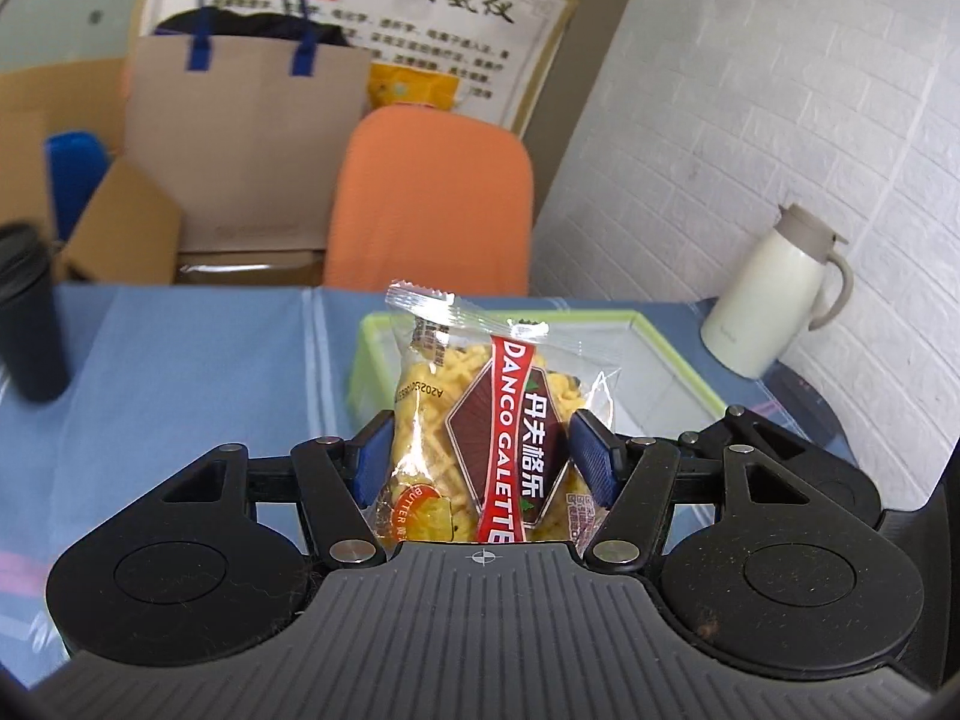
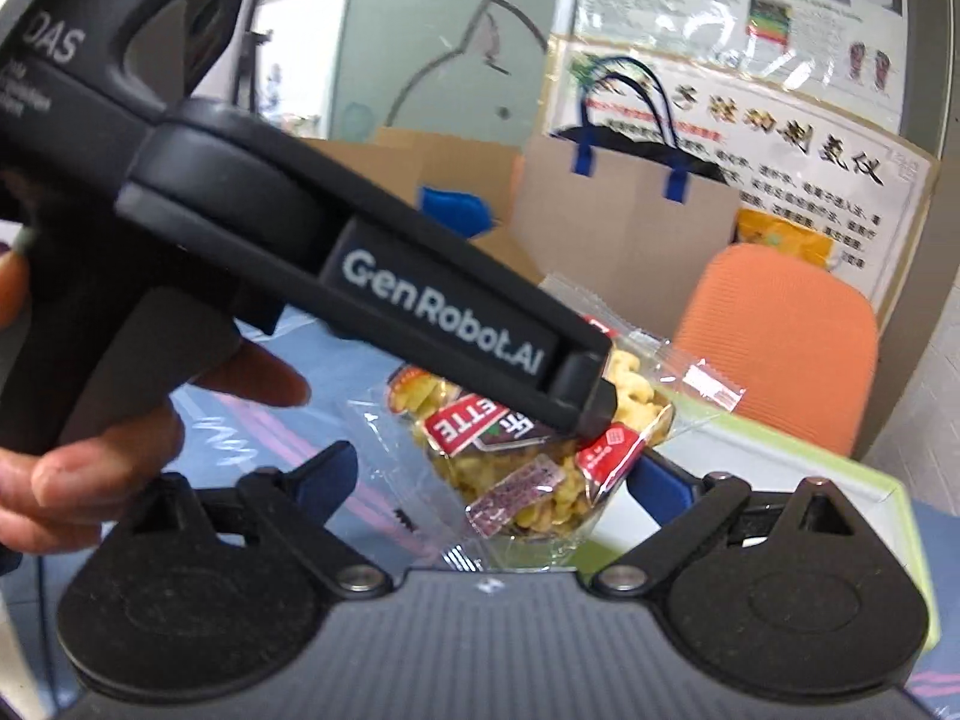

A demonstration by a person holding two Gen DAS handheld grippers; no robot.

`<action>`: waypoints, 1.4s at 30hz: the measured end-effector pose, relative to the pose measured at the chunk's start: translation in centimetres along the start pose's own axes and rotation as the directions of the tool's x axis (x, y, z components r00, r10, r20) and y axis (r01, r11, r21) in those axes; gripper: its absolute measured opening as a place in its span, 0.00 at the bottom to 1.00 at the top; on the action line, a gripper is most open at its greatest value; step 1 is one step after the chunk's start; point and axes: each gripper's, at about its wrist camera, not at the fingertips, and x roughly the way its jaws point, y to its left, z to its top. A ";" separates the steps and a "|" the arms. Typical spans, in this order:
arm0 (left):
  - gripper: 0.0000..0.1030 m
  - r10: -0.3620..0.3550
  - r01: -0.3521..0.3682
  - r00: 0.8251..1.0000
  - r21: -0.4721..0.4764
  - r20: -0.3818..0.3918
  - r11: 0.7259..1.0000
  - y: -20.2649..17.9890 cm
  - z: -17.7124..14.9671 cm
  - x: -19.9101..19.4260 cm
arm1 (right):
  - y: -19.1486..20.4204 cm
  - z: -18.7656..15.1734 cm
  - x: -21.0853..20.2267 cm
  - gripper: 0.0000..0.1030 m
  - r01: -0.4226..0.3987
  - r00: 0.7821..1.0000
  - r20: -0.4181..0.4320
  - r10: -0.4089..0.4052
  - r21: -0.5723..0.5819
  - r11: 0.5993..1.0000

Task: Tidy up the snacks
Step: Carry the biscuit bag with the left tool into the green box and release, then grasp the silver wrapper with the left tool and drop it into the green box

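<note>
My left gripper (image 1: 483,450) is shut on a clear snack packet (image 1: 480,426) of yellow biscuits with a red "Dango Galette" band, held upright above the blue table in front of a white tray with a green rim (image 1: 672,336). In the right wrist view the left gripper's black body (image 2: 360,276) crosses the frame, holding the same packet (image 2: 534,456) in the air. My right gripper (image 2: 492,480) is open, its blue-padded fingers on either side below the packet, not touching it. The tray's rim (image 2: 840,456) shows at the right.
A cream thermos jug (image 1: 774,288) stands right of the tray by the white brick wall. A dark tumbler (image 1: 30,312) stands at the left. Beyond the table are an orange chair (image 1: 432,198), a paper bag (image 1: 240,138) and cardboard boxes. A hand (image 2: 90,450) grips the left gripper.
</note>
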 end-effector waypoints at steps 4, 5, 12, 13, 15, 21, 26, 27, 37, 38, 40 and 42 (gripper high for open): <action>0.45 0.003 -0.003 0.999 0.011 -0.049 1.000 -0.7 2.4 5.4 | -4.0 0.5 3.7 0.94 0.001 0.997 -0.076 0.001 0.020 1.000; 0.45 0.008 -0.007 0.998 0.014 -0.062 1.000 -0.8 2.7 6.8 | -4.9 0.4 4.4 0.94 -0.007 0.996 -0.092 0.009 0.025 1.000; 0.55 0.041 -0.046 0.991 -0.041 -0.130 0.998 0.9 2.9 12.2 | -8.4 -0.8 7.9 0.94 -0.074 0.986 -0.144 0.088 0.103 0.992; 0.58 0.051 -0.056 0.992 -0.045 -0.115 0.997 1.0 2.9 12.0 | -8.7 -0.8 7.3 0.94 -0.068 0.988 -0.130 0.082 0.110 0.992; 0.64 0.058 -0.061 0.995 -0.043 -0.081 0.997 0.9 2.7 10.5 | -8.9 -1.1 5.4 0.95 -0.040 0.996 -0.081 0.048 0.100 0.994; 0.71 0.039 -0.037 0.999 -0.047 0.032 0.998 -0.5 1.4 4.6 | -9.7 -2.2 -1.6 0.99 0.005 0.999 0.042 -0.010 0.116 0.993; 0.74 -0.002 0.006 0.998 -0.057 0.064 0.998 -1.9 -2.6 -0.4 | -8.1 -6.0 -8.2 1.00 0.037 0.993 0.109 -0.051 0.122 0.992; 0.74 -0.006 0.009 0.998 -0.054 0.066 0.998 -2.3 -3.6 -1.2 | -7.4 -7.1 -9.3 1.00 0.040 0.992 0.114 -0.054 0.122 0.992; 0.74 0.008 -0.012 0.999 -0.105 -0.033 0.994 -4.3 -15.9 -5.2 | 2.3 -16.6 -17.1 1.00 -0.123 0.991 0.077 0.110 0.190 0.974; 0.74 0.006 -0.011 0.999 -0.116 -0.047 0.993 -4.4 -16.7 -5.4 | 2.7 -17.1 -17.2 1.00 -0.119 0.992 0.065 0.108 0.199 0.973; 0.74 -0.017 0.009 0.998 -0.119 -0.067 0.993 -4.8 -17.5 -5.7 | 2.6 -17.3 -17.4 0.99 -0.095 0.995 0.058 0.085 0.211 0.973; 0.74 -0.040 0.033 0.998 -0.117 -0.057 0.993 -5.6 -17.2 -5.9 | 1.9 -16.9 -17.8 1.00 -0.031 0.997 0.075 0.015 0.212 0.977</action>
